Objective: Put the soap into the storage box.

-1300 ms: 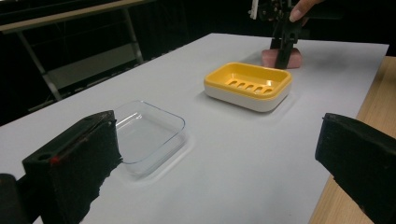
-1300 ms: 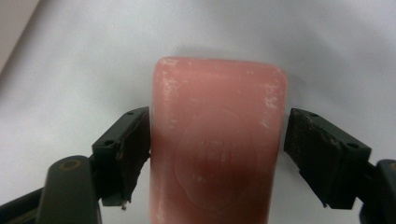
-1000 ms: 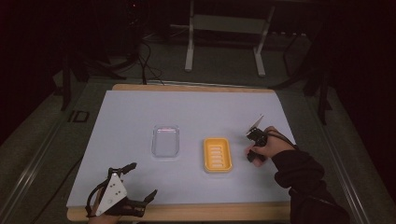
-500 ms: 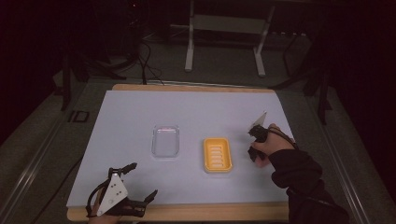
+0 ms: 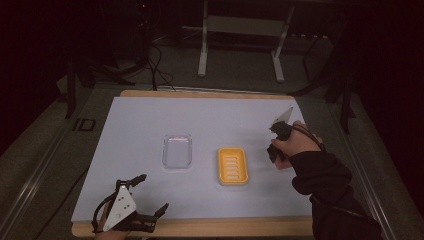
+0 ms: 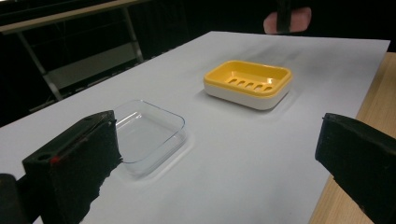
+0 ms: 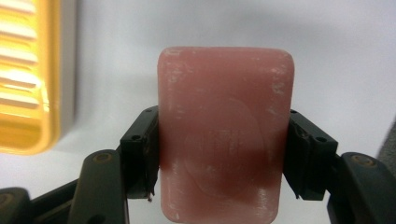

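Left claw [image 5: 150, 197] rests wide open at the near edge of the surface [image 5: 225, 120], w/ a clear tray [image 5: 177, 151] and yellow soap dish [image 5: 232, 165] mid-sheet, right claw [image 7: 219, 154] (just beside the dish) clamping a pink soap bar [image 7: 224, 135].

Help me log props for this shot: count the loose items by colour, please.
Pink soap bar: 1
Yellow soap dish: 1
Clear lid: 1
Total: 3
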`<action>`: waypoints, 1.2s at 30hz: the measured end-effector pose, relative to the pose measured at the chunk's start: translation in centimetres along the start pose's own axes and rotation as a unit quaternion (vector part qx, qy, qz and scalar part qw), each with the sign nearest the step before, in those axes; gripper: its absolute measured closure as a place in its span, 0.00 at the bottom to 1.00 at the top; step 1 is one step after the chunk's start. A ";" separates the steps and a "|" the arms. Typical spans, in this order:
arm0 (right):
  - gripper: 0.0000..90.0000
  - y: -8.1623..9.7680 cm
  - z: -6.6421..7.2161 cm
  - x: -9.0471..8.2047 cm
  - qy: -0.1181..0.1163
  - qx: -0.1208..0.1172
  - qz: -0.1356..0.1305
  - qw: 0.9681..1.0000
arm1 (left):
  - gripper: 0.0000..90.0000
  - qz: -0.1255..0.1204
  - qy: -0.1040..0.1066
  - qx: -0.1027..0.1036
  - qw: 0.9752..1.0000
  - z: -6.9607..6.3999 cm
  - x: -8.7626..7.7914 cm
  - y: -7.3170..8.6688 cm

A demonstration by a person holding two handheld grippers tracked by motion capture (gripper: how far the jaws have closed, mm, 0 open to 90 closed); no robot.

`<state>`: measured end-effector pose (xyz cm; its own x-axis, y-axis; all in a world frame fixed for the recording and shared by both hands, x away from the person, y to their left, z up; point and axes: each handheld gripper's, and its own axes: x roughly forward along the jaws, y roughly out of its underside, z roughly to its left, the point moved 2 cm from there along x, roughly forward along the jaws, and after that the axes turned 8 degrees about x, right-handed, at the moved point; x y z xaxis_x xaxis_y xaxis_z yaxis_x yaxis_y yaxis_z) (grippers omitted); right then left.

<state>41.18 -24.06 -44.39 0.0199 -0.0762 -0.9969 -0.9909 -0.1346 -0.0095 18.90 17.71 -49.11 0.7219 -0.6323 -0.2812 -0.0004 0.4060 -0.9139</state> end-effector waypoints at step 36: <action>0.42 -0.8 11.2 -2.5 -0.095 0.034 -0.038 0.994 | 0.00 -0.004 0.000 0.002 1.000 -0.1 -0.2 -0.1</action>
<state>40.40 -12.71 -42.75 0.0757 0.1198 -0.9899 -0.9943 -0.0657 -0.0840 18.68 17.73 -48.99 0.7214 -0.6357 -0.2746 0.0077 0.4039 -0.9148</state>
